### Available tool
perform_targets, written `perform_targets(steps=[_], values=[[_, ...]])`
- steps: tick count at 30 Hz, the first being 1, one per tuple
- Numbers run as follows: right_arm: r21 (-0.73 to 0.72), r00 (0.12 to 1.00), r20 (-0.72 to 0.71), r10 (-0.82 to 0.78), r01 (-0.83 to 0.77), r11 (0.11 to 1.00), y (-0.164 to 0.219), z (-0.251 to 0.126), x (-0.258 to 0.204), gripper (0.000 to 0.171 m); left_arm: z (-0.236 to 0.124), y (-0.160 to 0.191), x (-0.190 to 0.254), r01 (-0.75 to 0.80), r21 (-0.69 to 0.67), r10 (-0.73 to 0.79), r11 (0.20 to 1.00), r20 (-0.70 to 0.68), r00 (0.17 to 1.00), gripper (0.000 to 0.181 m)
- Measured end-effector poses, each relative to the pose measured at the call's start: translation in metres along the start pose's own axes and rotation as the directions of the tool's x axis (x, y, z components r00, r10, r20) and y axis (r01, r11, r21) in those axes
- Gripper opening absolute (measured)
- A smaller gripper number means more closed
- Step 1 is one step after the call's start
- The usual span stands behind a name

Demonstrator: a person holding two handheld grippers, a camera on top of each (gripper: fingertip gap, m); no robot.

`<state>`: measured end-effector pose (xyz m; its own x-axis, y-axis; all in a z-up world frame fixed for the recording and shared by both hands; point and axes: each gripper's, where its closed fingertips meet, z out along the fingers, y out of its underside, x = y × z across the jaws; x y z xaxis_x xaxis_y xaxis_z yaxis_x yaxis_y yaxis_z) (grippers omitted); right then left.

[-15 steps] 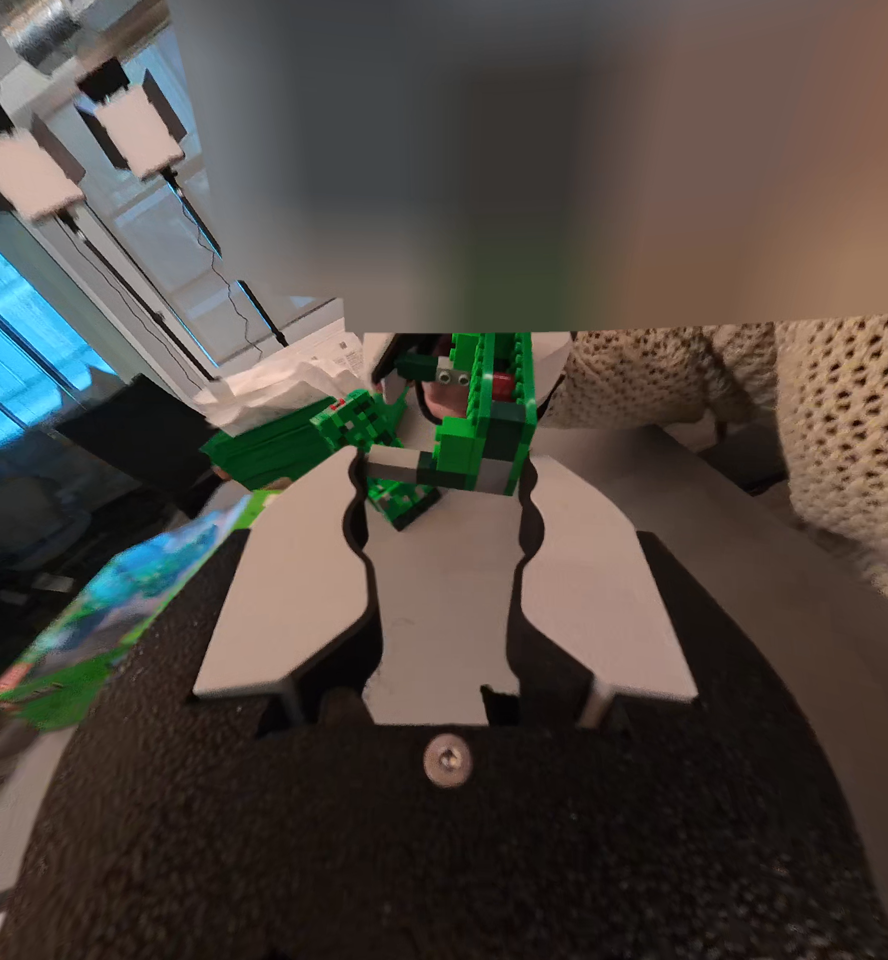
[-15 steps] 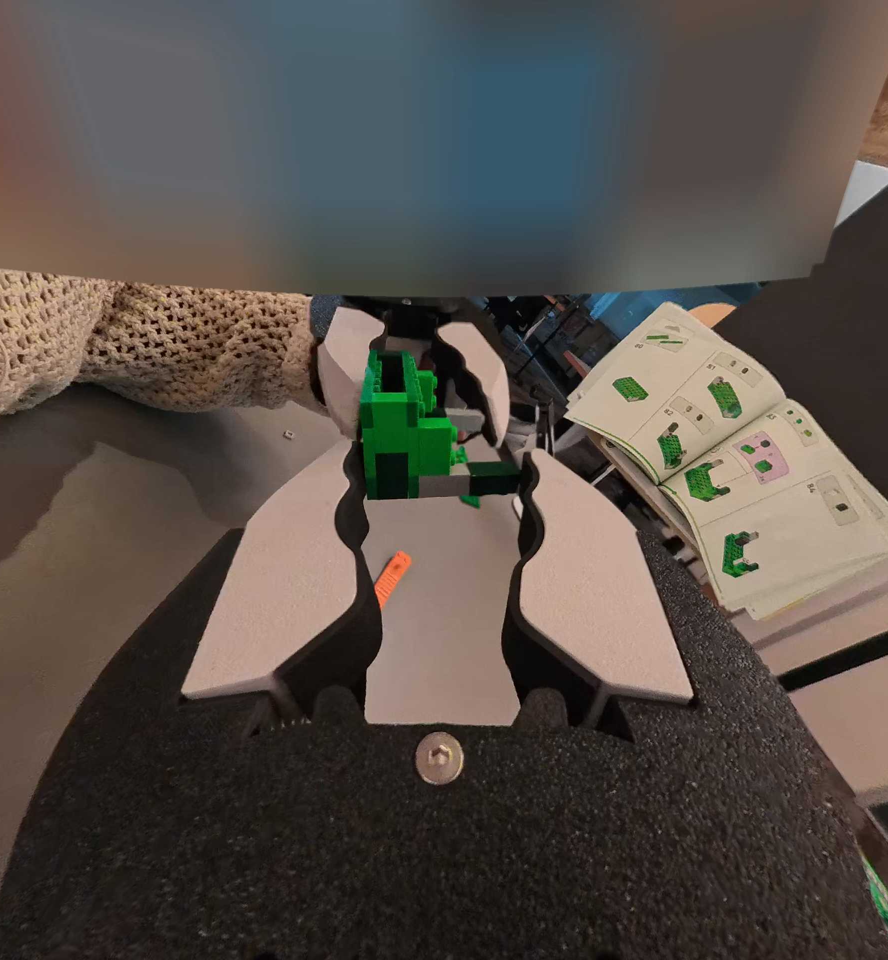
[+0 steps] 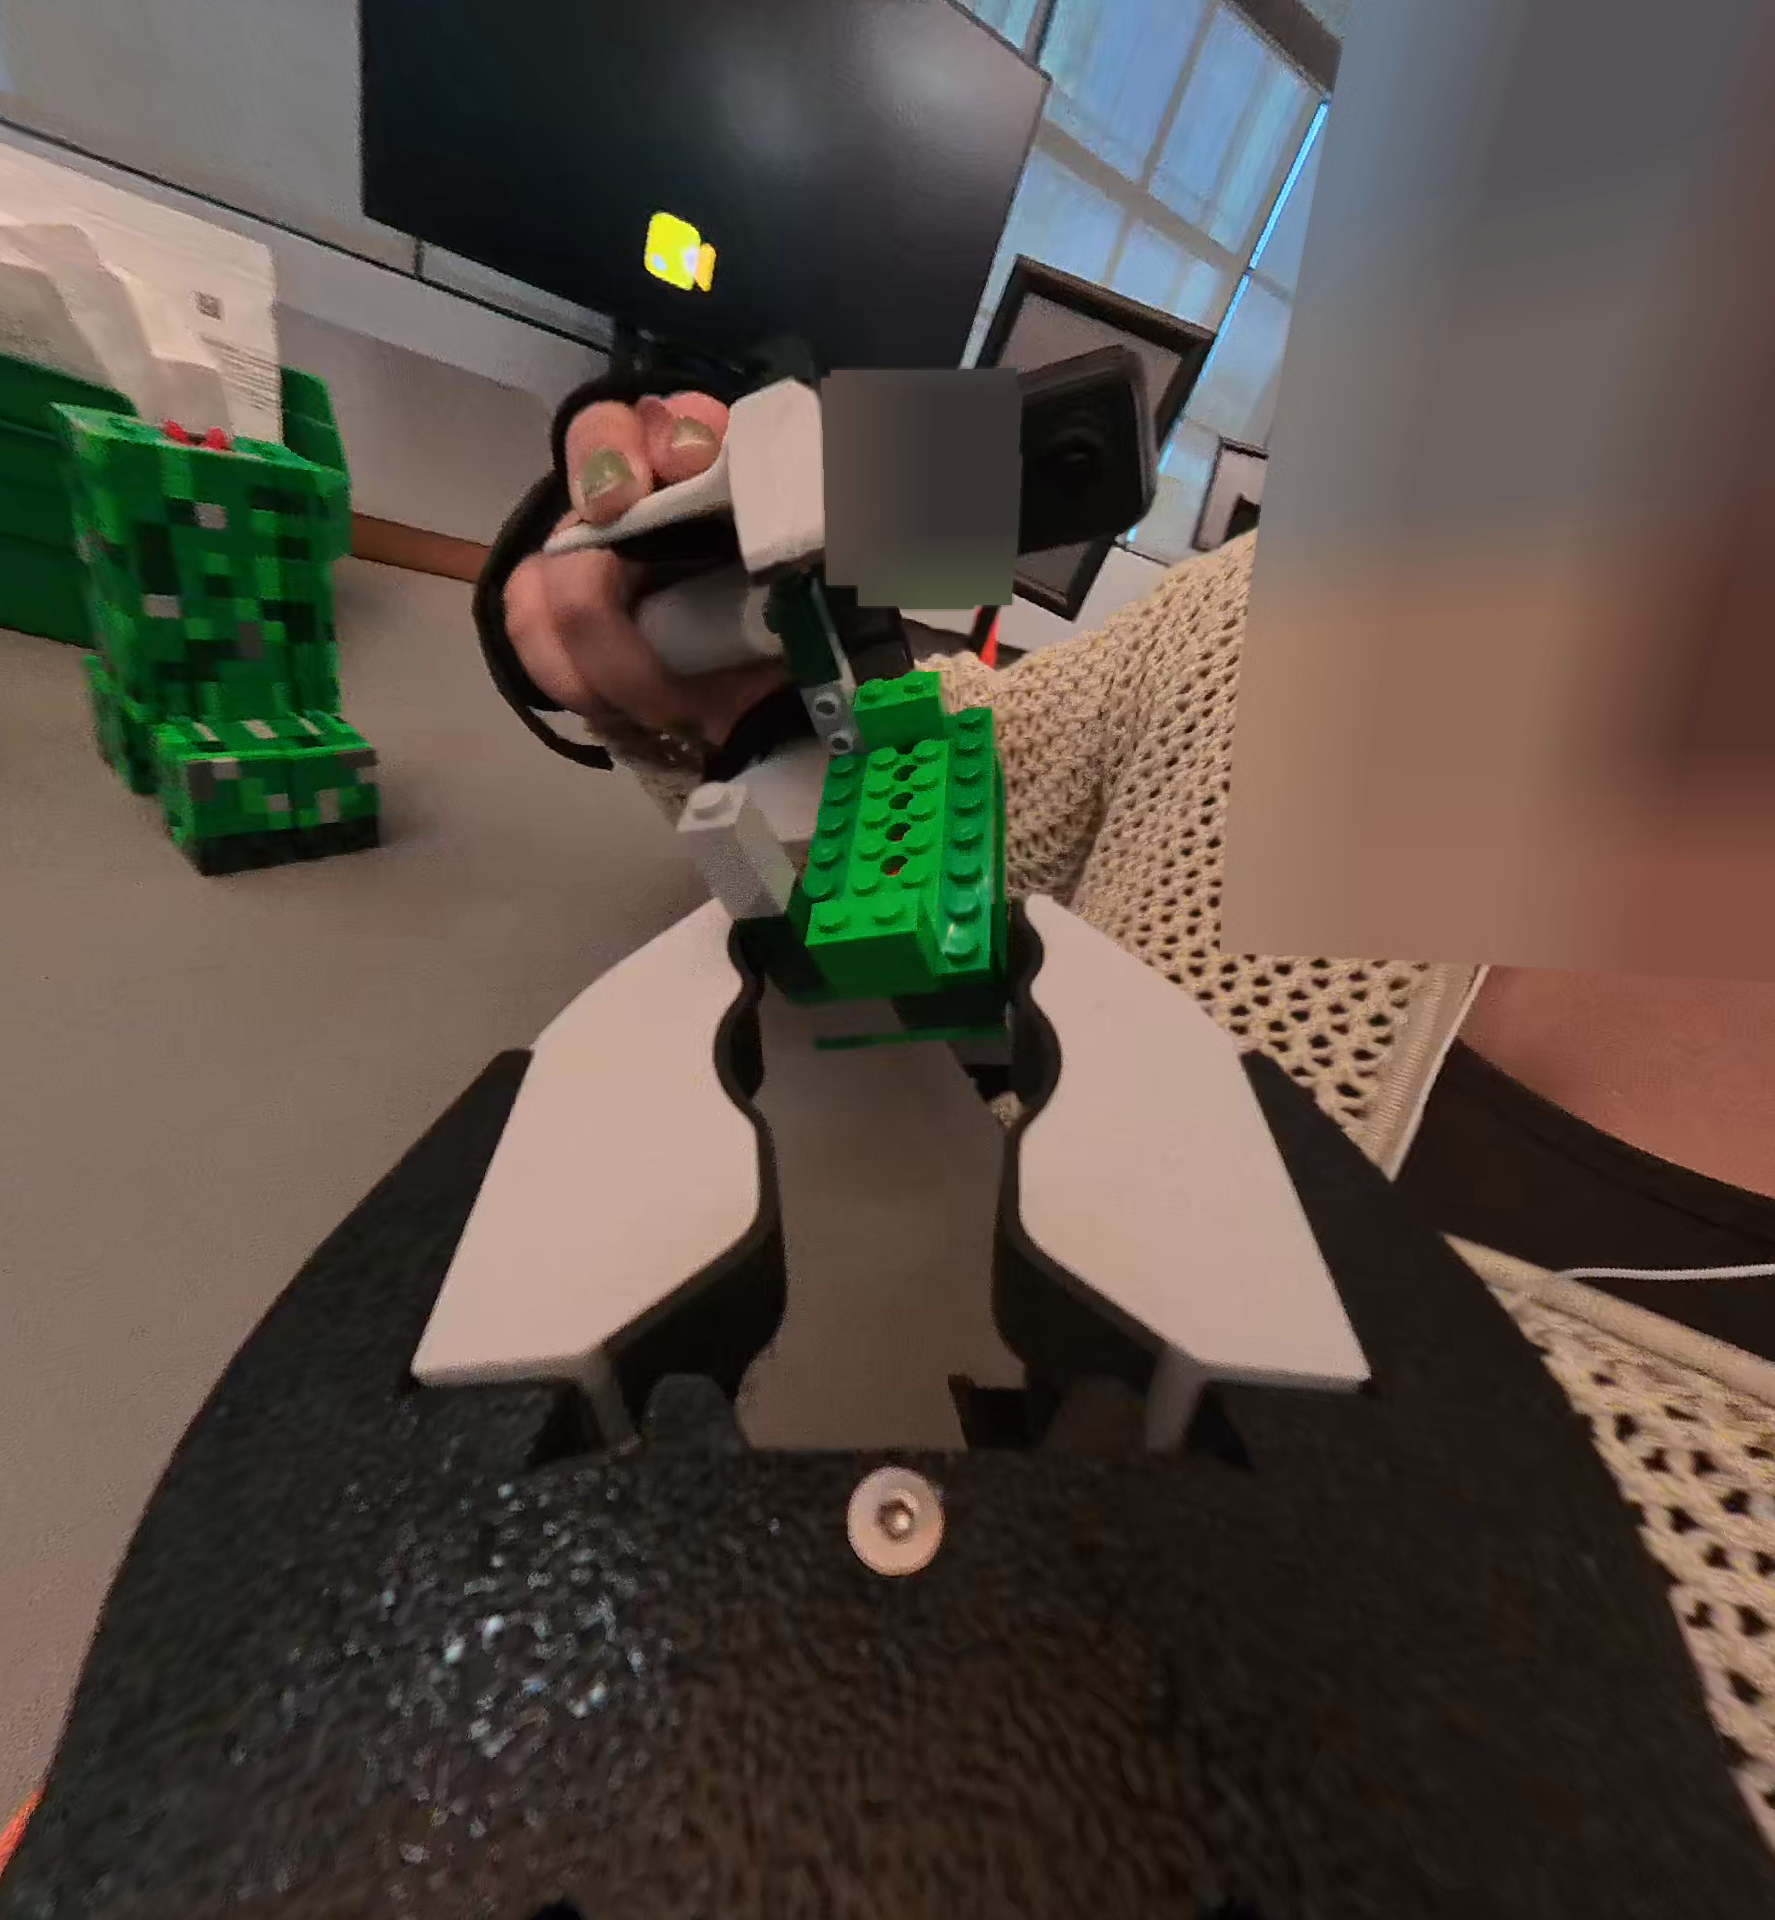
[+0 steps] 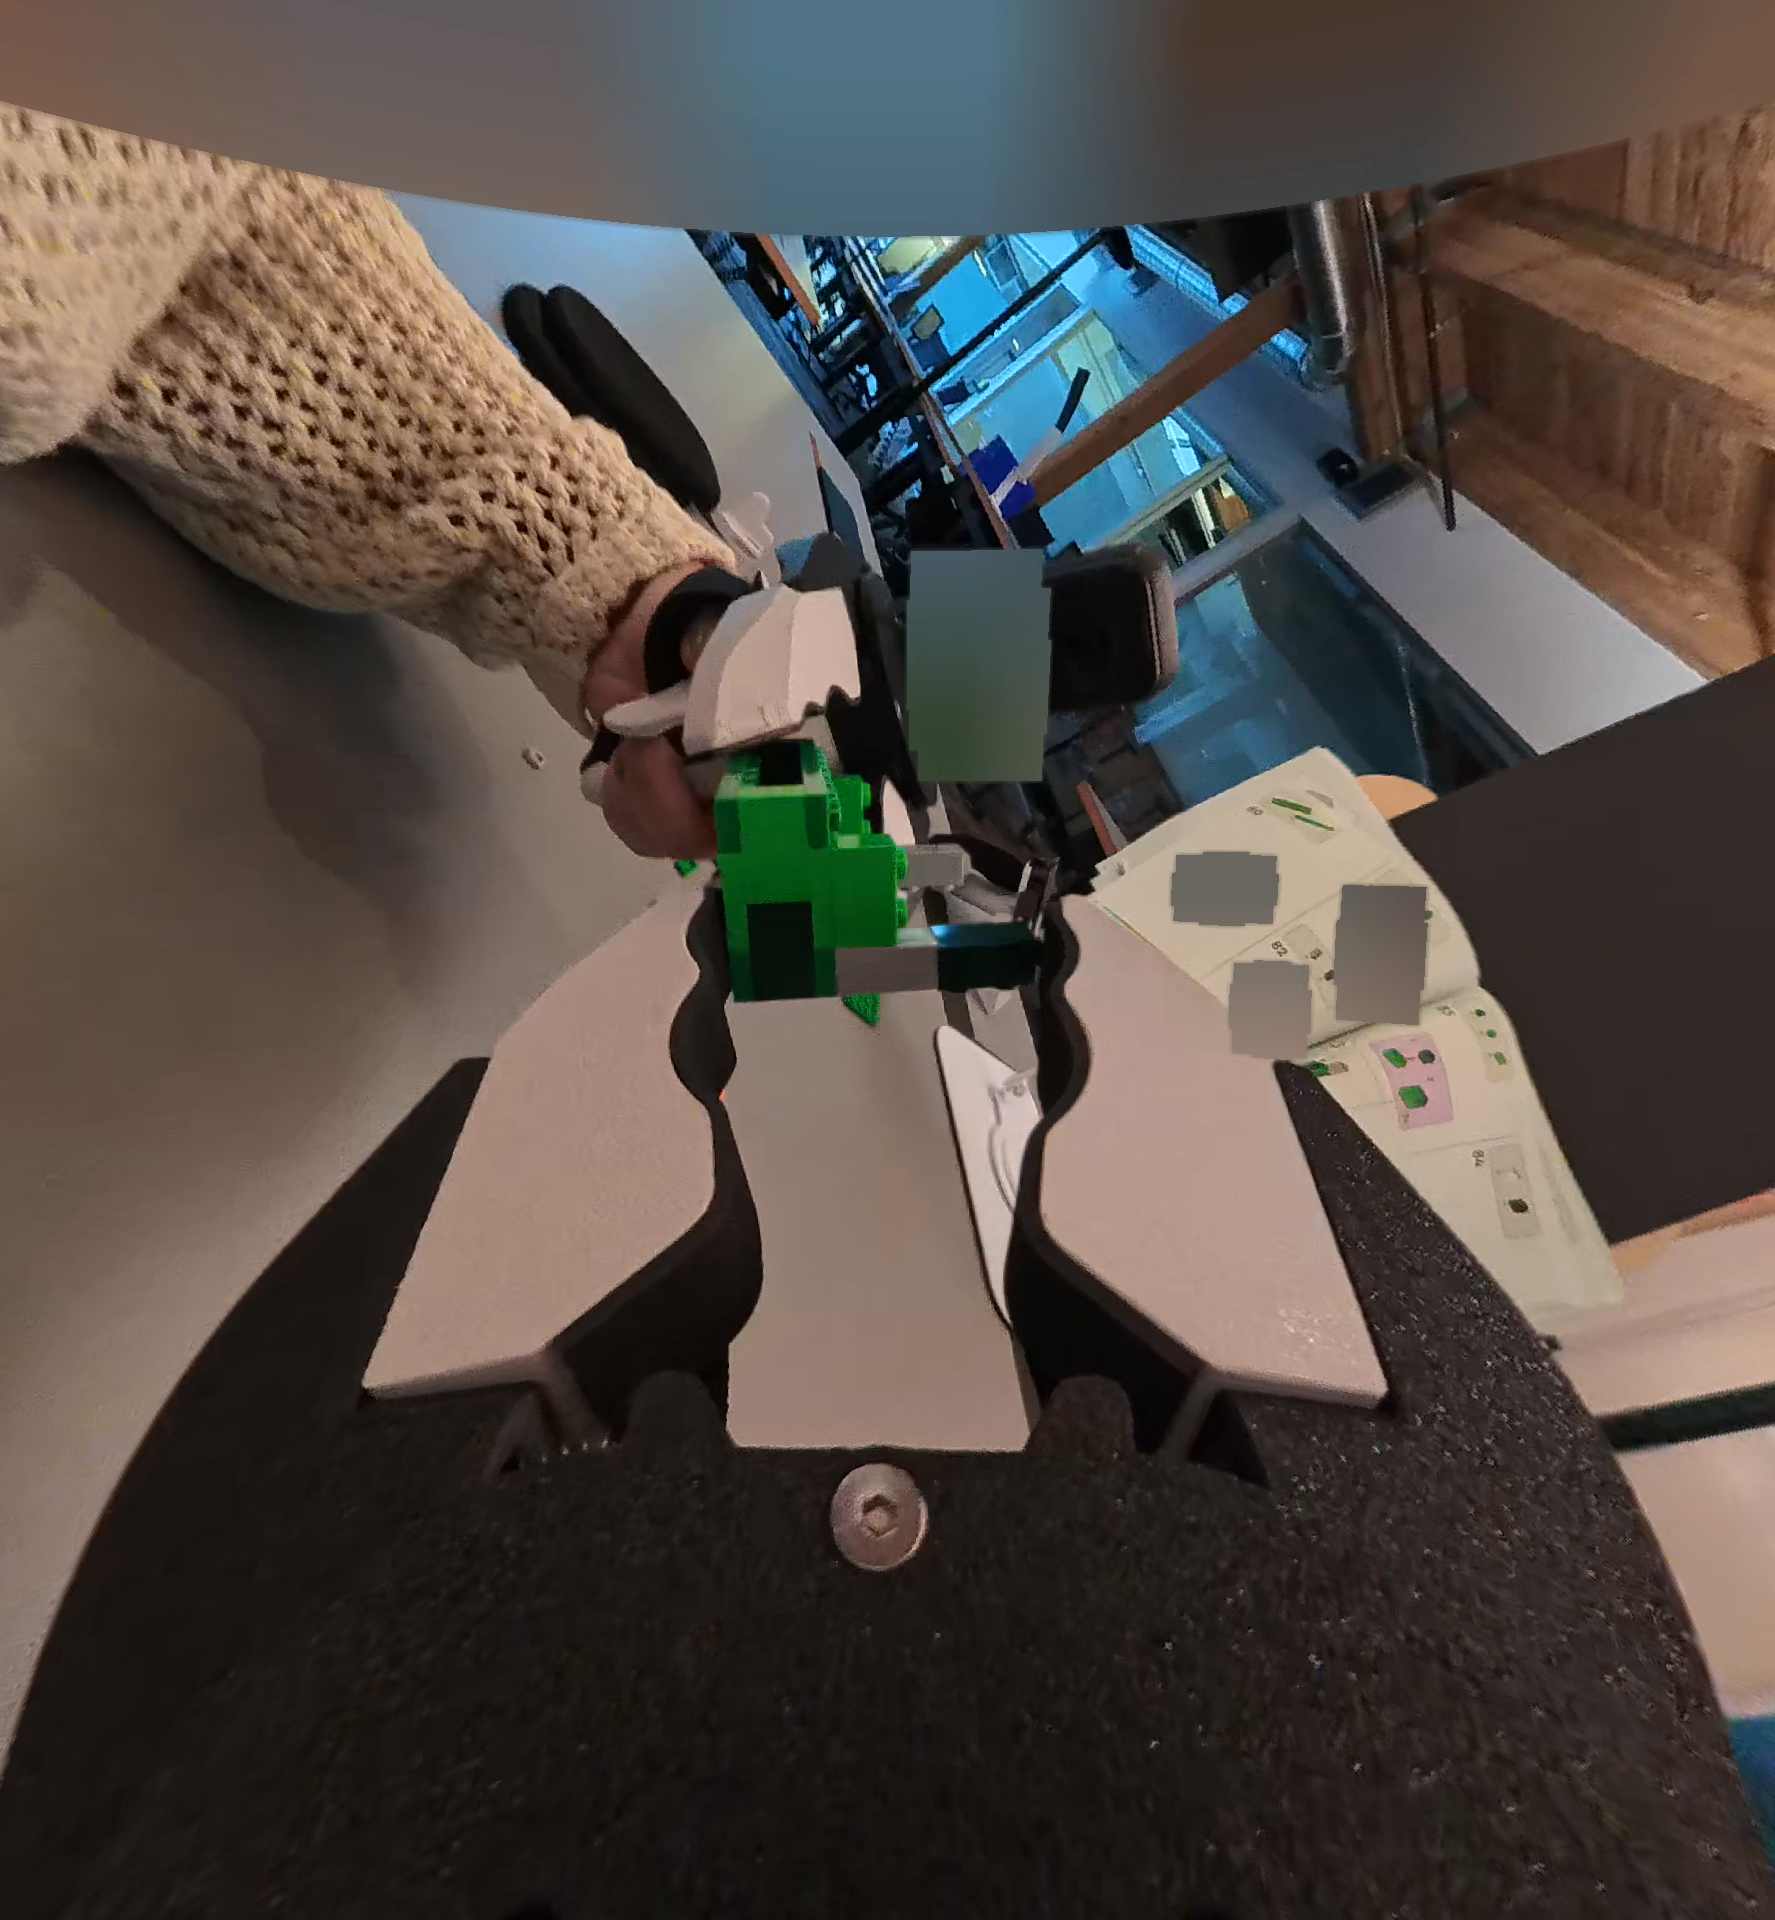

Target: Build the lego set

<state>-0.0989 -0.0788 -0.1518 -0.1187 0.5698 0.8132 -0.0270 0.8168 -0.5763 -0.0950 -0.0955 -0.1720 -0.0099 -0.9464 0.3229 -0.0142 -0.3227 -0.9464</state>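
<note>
One build: a green lego assembly (image 3: 898,862) with a grey bar sticking out sideways, held up in the air between both tools, above the grey table (image 3: 187,1039)
Left gripper (image 3: 878,982): fingers clenched on the assembly's lower end; tilted upward toward the person's knit sleeve (image 3: 1122,727)
Right gripper (image 4: 878,935): fingers partly spread around the green block and bar (image 4: 924,966); firm grip or mere contact is hard to tell
Beyond: finished green figure (image 3: 218,644) on the table; open instruction booklet (image 4: 1382,1039) at right
</note>
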Motion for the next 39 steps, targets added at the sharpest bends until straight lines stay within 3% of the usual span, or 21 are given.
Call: perform_targets(steps=[5,8,13,15,20,28,32,37,39], values=[[-0.083,0.999,-0.036,0.030,-0.033,0.996,0.036,0.009,-0.003,0.067,-0.028,0.005,-0.025,-0.016,0.057,0.004,0.998,0.219,0.976,0.042],[-0.071,0.980,-0.066,0.189,-0.194,0.978,0.070,0.012,-0.008,0.063,-0.062,0.008,-0.041,-0.026,0.128,-0.026,0.991,0.386,0.922,0.041],[-0.048,0.924,-0.021,0.383,-0.383,0.922,0.098,0.036,-0.028,0.061,-0.109,0.026,-0.052,-0.017,0.209,-0.100,0.978,0.537,0.838,0.040],[-0.041,0.918,-0.003,0.396,-0.396,0.917,0.101,0.050,-0.033,0.059,-0.124,0.039,-0.050,-0.025,0.174,-0.091,0.984,0.627,0.774,0.040],[-0.035,0.932,-0.016,0.363,-0.363,0.931,0.110,0.083,-0.035,0.054,-0.147,0.091,-0.028,0.026,-0.075,0.047,0.997,0.821,0.568,0.040],[-0.004,0.916,-0.082,0.393,-0.395,0.919,0.119,0.104,-0.025,0.050,-0.161,0.136,-0.006,0.194,-0.219,0.163,0.956,0.950,0.265,0.041],[0.013,0.911,-0.096,0.400,-0.401,0.916,0.115,0.096,-0.025,0.047,-0.164,0.157,0.003,0.278,-0.218,0.167,0.936,0.966,0.196,0.041],[0.032,0.898,-0.098,0.429,-0.428,0.903,0.114,0.092,-0.022,0.046,-0.153,0.174,0.013,0.346,-0.135,0.071,0.928,0.979,0.193,0.070],[0.047,0.887,-0.089,0.453,-0.450,0.892,0.113,0.090,-0.022,0.044,-0.152,0.177,0.019,0.351,-0.121,0.062,0.929,0.983,0.174,0.072]])
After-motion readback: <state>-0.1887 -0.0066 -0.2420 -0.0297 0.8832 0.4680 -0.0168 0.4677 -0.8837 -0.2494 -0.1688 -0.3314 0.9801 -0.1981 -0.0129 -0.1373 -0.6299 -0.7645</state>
